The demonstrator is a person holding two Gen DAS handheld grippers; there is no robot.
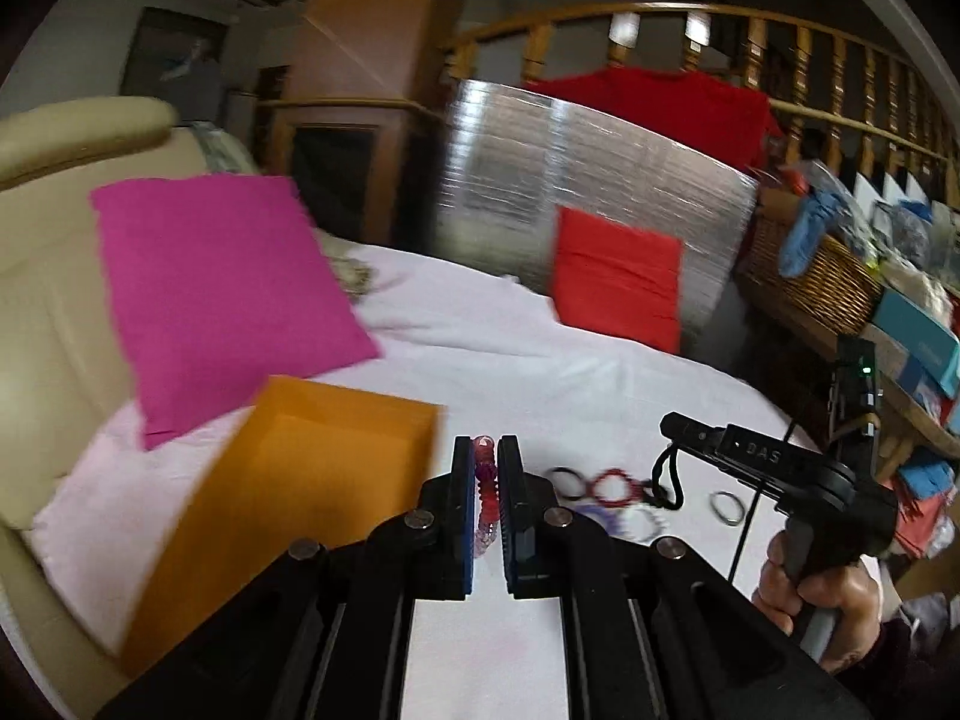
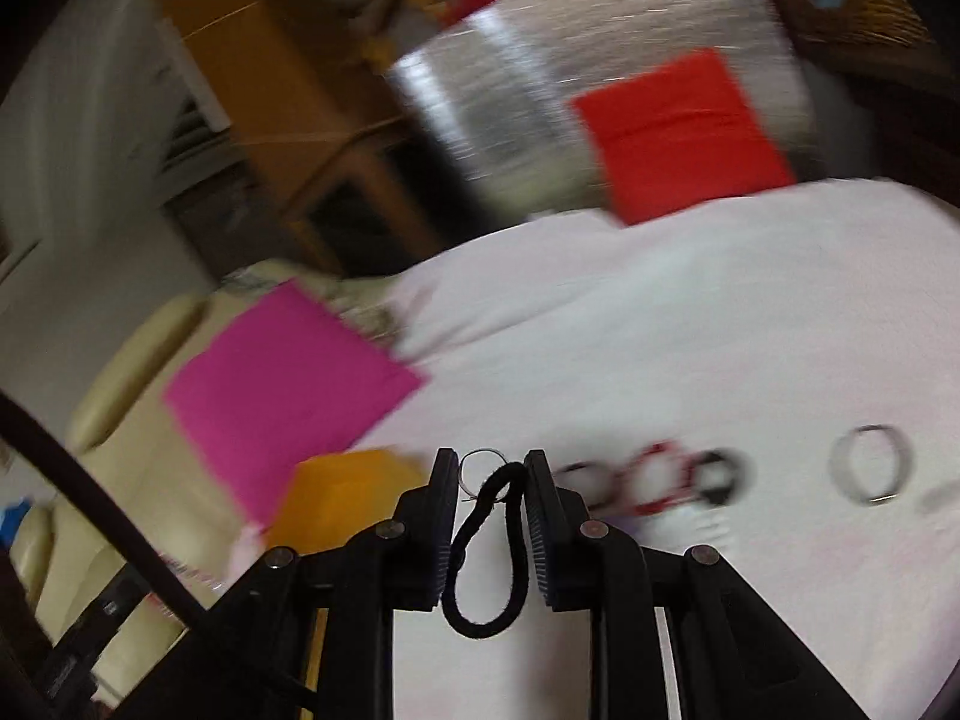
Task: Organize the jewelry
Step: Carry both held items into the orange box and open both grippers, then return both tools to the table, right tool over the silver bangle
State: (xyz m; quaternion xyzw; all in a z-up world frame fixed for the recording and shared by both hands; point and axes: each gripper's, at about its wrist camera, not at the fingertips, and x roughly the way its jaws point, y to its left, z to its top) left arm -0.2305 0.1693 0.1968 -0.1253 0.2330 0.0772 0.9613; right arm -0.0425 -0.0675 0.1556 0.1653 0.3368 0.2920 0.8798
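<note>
My left gripper (image 1: 485, 450) is shut on a red and pink beaded bracelet (image 1: 487, 498), held above the white cloth just right of an open orange box (image 1: 336, 450). My right gripper (image 2: 487, 463) is shut on a black fabric loop band (image 2: 487, 558), with a thin clear ring (image 2: 480, 468) at its tips; it shows in the left wrist view (image 1: 666, 426) with the black band hanging from it. On the cloth lie a black ring (image 1: 567, 480), a red beaded bracelet (image 1: 613, 485), a purple and white one (image 1: 606, 522) and a silver bangle (image 1: 727, 507). The right wrist view is blurred.
A magenta cushion (image 1: 222, 294) lies on the white cloth (image 1: 540, 360) by a cream sofa (image 1: 54, 276). A red cushion (image 1: 618, 276) leans on a silver panel (image 1: 576, 180). A wicker basket (image 1: 822, 276) and clutter stand at the right.
</note>
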